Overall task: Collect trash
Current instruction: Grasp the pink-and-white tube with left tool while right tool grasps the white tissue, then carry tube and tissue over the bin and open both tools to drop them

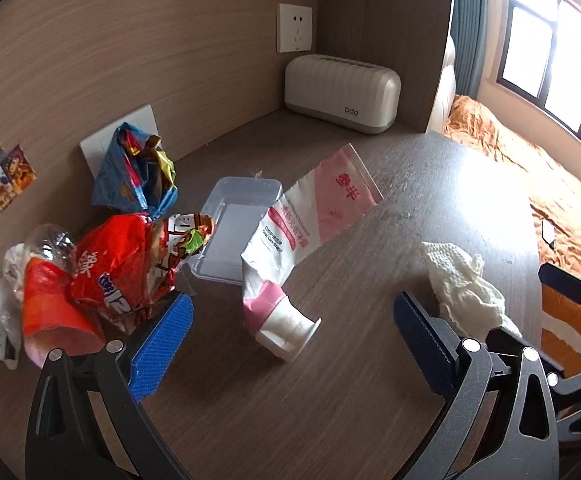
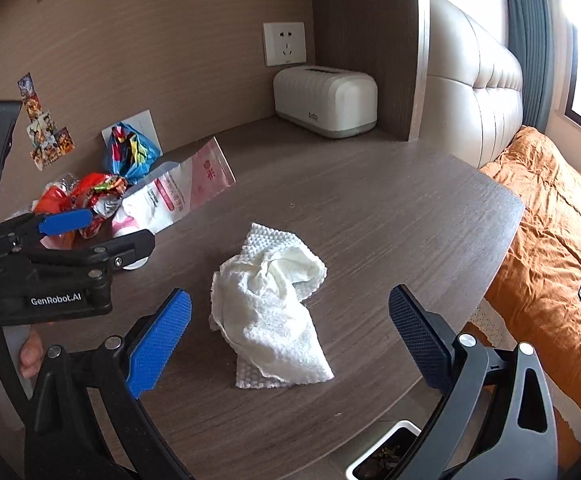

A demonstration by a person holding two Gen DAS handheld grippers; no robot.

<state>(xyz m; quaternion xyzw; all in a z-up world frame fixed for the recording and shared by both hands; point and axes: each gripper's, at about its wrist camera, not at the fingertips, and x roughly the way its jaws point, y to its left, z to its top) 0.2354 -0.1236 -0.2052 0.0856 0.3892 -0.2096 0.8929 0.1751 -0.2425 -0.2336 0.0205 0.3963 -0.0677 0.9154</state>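
left gripper (image 1: 290,332) wide open, holding nothing, by the wrapper pile (image 1: 122,264) at the table's (image 2: 370,208) back-left corner | crumpled tissue (image 2: 268,304) near the front edge; straight ahead of the right gripper (image 2: 290,332), also wide open and empty; right hand nearer

Wood table (image 2: 370,208): crumpled tissue (image 2: 270,304), wrappers (image 1: 130,264), tissue box (image 2: 326,100).

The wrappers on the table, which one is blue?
The blue wrapper at the back, against the wall. The red wrapper and the pink-and-white pouch lie nearer.
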